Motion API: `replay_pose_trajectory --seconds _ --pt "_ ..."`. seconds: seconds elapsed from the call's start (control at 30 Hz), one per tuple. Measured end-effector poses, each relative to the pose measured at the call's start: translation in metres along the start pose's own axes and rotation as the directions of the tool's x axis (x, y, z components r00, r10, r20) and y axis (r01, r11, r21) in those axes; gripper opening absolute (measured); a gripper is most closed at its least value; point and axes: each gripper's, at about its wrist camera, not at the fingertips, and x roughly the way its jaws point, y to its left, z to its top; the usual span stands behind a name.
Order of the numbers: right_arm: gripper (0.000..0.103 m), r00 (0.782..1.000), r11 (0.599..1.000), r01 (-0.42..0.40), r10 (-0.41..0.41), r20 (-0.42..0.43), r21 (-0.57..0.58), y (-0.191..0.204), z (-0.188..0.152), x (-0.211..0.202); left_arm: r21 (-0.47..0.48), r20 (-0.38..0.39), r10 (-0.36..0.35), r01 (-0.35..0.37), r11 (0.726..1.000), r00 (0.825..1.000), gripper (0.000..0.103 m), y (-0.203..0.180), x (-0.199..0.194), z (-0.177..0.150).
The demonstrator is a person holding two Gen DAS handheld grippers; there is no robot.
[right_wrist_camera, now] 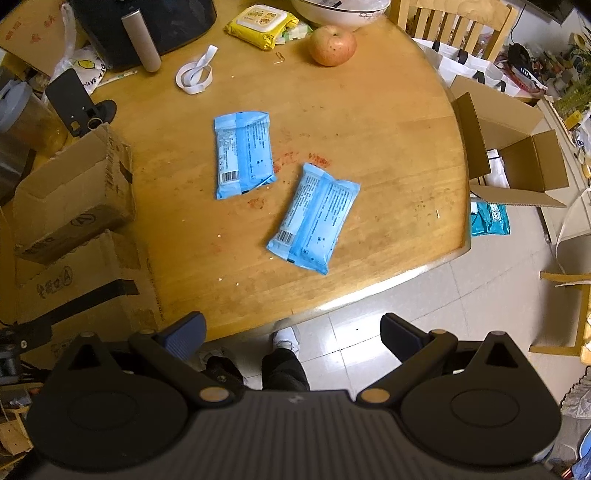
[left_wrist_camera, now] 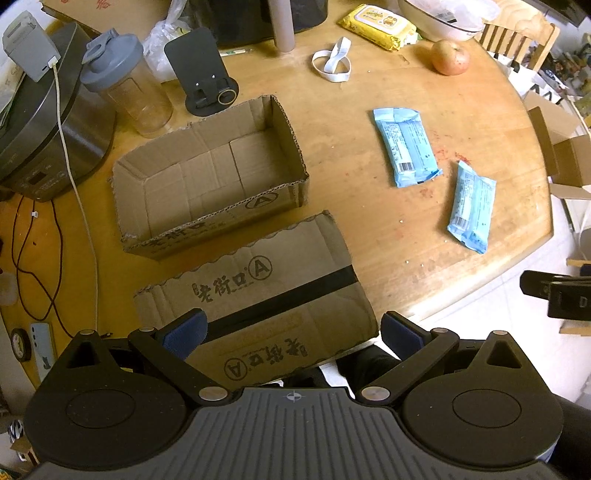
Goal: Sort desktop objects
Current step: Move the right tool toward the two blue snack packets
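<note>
Warm wooden tabletop (right_wrist_camera: 369,147), round-edged and speckled with reddish stains, carries everything. Two light-blue packets lie flat near its middle: the far packet (right_wrist_camera: 243,155) sits toward 11 o'clock from the near packet (right_wrist_camera: 314,218), close but apart. Both are well ahead of the right gripper (right_wrist_camera: 291,328), whose jaws stand wide open and empty over the tabletop's edge and the tiled floor; the near packet lies about 12 o'clock from them, well apart.

Seen from the left wrist, the same packets (left_wrist_camera: 404,146) (left_wrist_camera: 472,206) lie toward 1 o'clock of the left gripper (left_wrist_camera: 291,328). Its jaws are also spread wide, holding nothing, hovering above a flattened cardboard piece (left_wrist_camera: 266,295). Just beyond that, at 11 o'clock, sits an open cardboard box (left_wrist_camera: 207,173), its inside bare.

Farther out, a white strap loop (left_wrist_camera: 332,61), an apple (left_wrist_camera: 450,57) and a yellow wipes pack (left_wrist_camera: 380,26) sit at the far side. A grey-lidded shaker bottle (left_wrist_camera: 125,81) and a black stand (left_wrist_camera: 203,70) are behind the box. Another open carton (right_wrist_camera: 517,158) stands on the floor at 2 o'clock in the right view.
</note>
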Motion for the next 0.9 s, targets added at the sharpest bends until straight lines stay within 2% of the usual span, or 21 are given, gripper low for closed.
replay_pose_trajectory --seconds 0.9 --pt "0.103 1.000 0.994 0.019 -0.016 -0.021 0.107 -0.014 0.043 0.046 -0.016 -0.022 0.004 -0.004 1.000 1.000 0.103 0.005 0.005 -0.003"
